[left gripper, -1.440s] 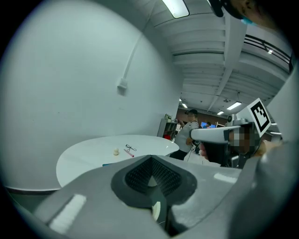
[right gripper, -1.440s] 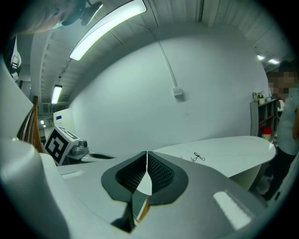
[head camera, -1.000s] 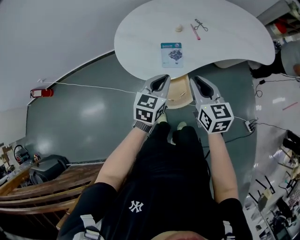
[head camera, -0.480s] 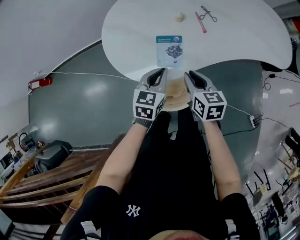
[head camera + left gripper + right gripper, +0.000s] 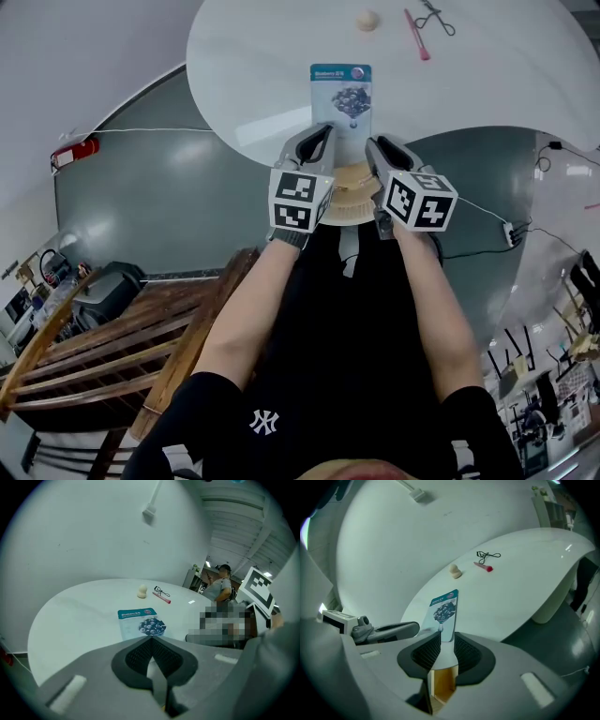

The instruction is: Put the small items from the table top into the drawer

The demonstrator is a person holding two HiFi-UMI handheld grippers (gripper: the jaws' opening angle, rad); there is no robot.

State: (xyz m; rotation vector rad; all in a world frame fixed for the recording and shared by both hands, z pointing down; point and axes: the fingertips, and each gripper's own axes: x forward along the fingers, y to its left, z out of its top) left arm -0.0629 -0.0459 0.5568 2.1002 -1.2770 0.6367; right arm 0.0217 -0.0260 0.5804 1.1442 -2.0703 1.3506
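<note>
**Grippers.** The left gripper (image 5: 151,639) has its pads pressed together at the tips, with nothing between them. The right gripper (image 5: 447,635) stands spread. Its jaws have just been opening, and the gap holds nothing. Through that gap only the table edge and a wooden cavity below it are visible. Both grippers angle downward, side by side, at the near edge of the table (image 5: 272,66). The left one sits just left of the right.

**Drawer.** A light wooden drawer (image 5: 349,192) projects from under the near table edge, directly between and below the two grippers. It appears to be pulled out, since bare wooden inner walls show through the right jaws. No contents can be made out in it.

**Items.** All four are on the table top and none is in the drawer.
- A blueberry packet (image 5: 341,94) lies flat, nearest the edge and just beyond the gripper tips.
- A beige sponge (image 5: 367,20) sits well beyond the packet, at the far side.
- A pink stick (image 5: 417,35) lies to the right of the sponge.
- A black wire tool (image 5: 438,17) lies just beside the stick, and its exact type cannot be confirmed.

**Assessment.** The task is at its start. The right jaws are lined up with the packet, so their spread is probably readiness to take that nearest item first. The closed left gripper is likely on standby. The packet lies flat and thin, so getting a jaw under its edge may prove awkward.
</note>
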